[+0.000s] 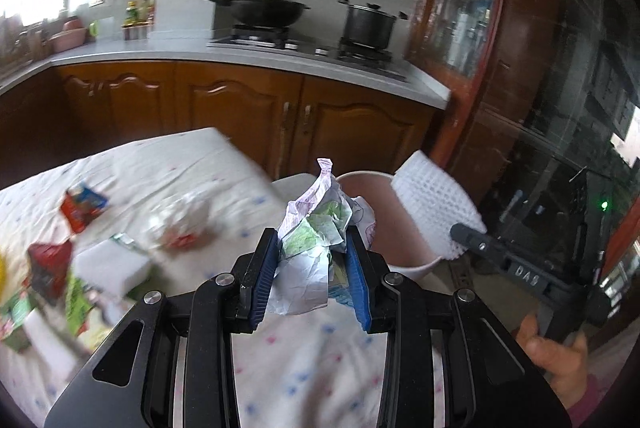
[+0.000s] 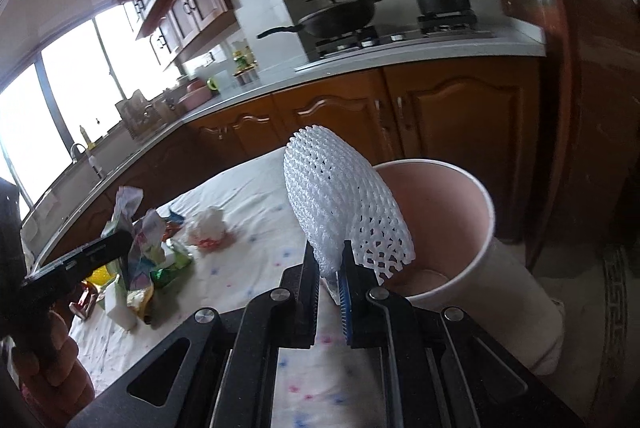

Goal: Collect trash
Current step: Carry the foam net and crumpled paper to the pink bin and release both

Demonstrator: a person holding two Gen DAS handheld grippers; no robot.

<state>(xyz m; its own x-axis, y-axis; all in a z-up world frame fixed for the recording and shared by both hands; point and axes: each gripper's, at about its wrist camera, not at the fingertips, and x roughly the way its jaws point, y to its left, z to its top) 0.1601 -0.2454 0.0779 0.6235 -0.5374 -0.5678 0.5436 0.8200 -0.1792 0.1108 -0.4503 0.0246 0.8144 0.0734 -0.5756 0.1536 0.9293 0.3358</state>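
Crumpled paper (image 1: pixel 310 240) clenched upright in left gripper (image 1: pixel 313 248); white foam net (image 2: pixel 340 204) pinched in right gripper (image 2: pixel 330 264), rising far-left, beside pink bin (image 2: pixel 460 212).

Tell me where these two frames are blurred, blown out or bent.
Left wrist view: the litter on the table is smeared by motion blur, while the crumpled paper in the left gripper stays sharp. Right wrist view: the windows are blown out white, the counter edge curves with fisheye distortion, and the foam net is crisp.
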